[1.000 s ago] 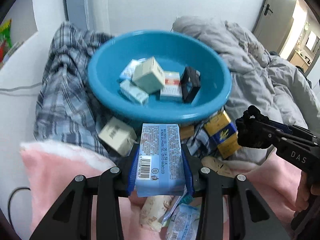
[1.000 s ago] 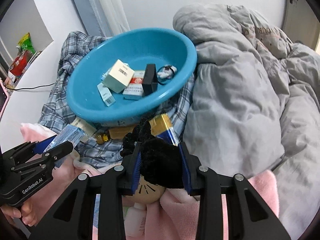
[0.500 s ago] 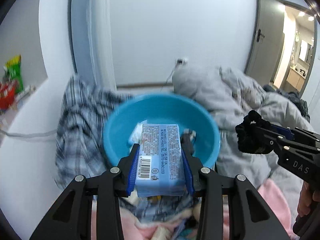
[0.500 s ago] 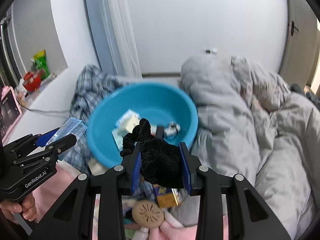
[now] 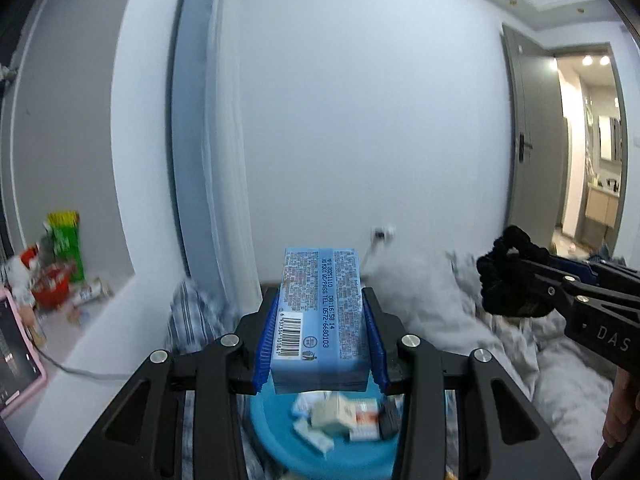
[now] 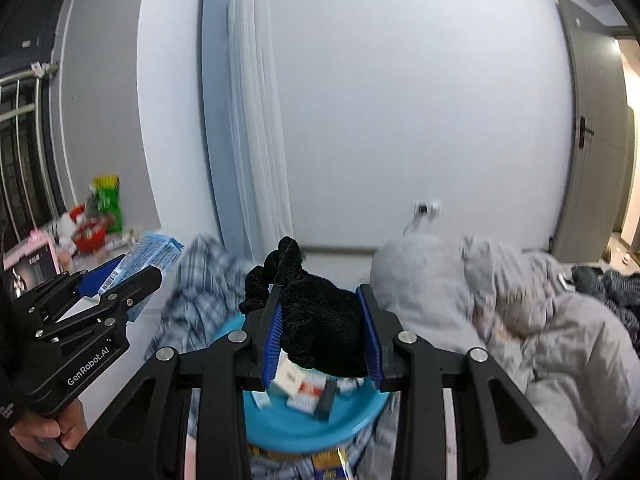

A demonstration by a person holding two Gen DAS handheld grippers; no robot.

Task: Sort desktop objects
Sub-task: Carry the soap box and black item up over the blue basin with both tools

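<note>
My left gripper (image 5: 320, 332) is shut on a light blue tissue pack (image 5: 320, 316) with a barcode, held high above the blue basin (image 5: 320, 448). My right gripper (image 6: 322, 336) is shut on a black fuzzy scrunchie (image 6: 316, 320), also raised above the basin (image 6: 312, 428). The basin holds several small boxes and packets. In the left wrist view the right gripper with the scrunchie (image 5: 508, 276) shows at the right. In the right wrist view the left gripper with the tissue pack (image 6: 148, 256) shows at the left.
A plaid shirt (image 6: 200, 280) lies left of the basin and a grey duvet (image 6: 520, 312) to the right. A windowsill at the left holds snack bags (image 5: 64, 240) and a pink tablet (image 5: 16, 360). A white wall and curtain stand behind.
Both grippers have lifted and tilted upward with their objects. The basin has dropped from mid-frame to the bottom of both views, and the wall now fills most of each.
</note>
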